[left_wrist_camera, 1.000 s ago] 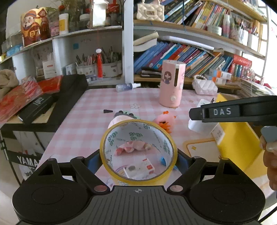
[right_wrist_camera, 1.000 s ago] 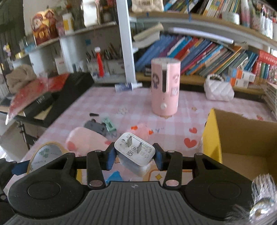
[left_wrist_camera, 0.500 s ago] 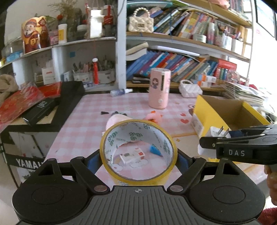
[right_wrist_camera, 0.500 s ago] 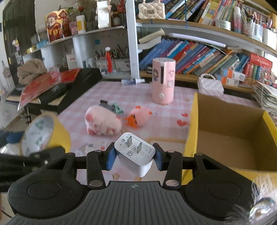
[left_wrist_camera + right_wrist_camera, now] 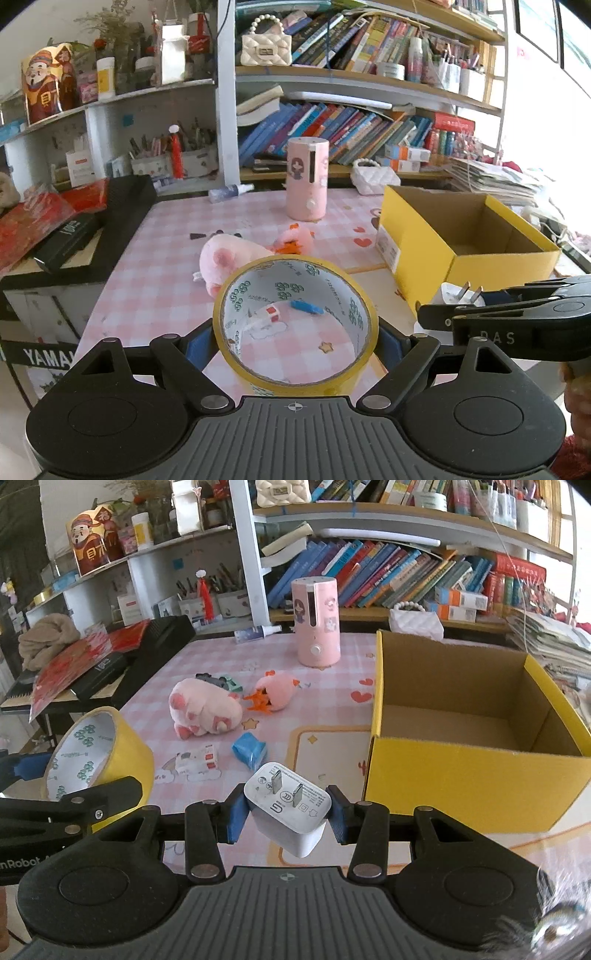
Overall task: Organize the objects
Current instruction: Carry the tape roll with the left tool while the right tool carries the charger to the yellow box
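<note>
White plastic two-prong charger plug (image 5: 287, 805) is pinched in the right claw (image 5: 286, 812), gripped on its sides only and tilted; it could twist out before reaching the yellow cardboard box (image 5: 469, 771) at 2 o'clock. The left claw (image 5: 295, 338) clamps the yellow roll of packing tape (image 5: 295, 325) across its rim; a round, slick roll could pop free. The claws are close together, so a clash is possible. Near box wall stands in the way. On the pink checked counter (image 5: 332, 686): pink plush pig (image 5: 203, 709), blue wrapper (image 5: 250, 751).

On the bench (image 5: 332, 679), the open box (image 5: 461, 771) is the landmark: left of it lie two plush toys (image 5: 207, 709), behind and left stands a cylinder (image 5: 317, 624), behind it a small quilted bag (image 5: 415, 622).
</note>
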`<state>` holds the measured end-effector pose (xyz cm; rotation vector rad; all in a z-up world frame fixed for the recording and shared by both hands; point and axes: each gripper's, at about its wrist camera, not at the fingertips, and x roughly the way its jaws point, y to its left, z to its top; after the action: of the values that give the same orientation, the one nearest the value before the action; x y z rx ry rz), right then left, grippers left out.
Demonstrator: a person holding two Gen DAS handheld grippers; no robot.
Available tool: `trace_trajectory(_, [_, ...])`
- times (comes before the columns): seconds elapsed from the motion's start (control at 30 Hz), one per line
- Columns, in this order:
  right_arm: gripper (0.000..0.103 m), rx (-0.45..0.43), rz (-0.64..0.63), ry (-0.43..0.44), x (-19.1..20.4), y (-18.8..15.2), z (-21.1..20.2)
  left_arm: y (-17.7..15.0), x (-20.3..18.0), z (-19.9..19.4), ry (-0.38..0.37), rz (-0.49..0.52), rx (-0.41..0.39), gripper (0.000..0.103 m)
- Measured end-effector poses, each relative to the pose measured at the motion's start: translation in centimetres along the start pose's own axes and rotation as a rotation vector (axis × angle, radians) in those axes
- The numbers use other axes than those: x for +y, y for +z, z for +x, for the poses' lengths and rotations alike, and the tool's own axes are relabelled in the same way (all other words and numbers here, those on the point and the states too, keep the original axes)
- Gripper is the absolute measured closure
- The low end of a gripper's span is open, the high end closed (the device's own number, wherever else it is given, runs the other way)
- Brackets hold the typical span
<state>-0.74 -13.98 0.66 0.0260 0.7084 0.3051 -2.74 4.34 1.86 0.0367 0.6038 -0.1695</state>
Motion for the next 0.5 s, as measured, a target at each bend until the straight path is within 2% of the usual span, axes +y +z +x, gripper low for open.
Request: trace_trajectory(0.5, [0.061,0.083,0.058,-0.029,-0.5,-2.8,-1.1,-1.6,-1.6,-0.2,-0.089,0.041,0.057,0.017])
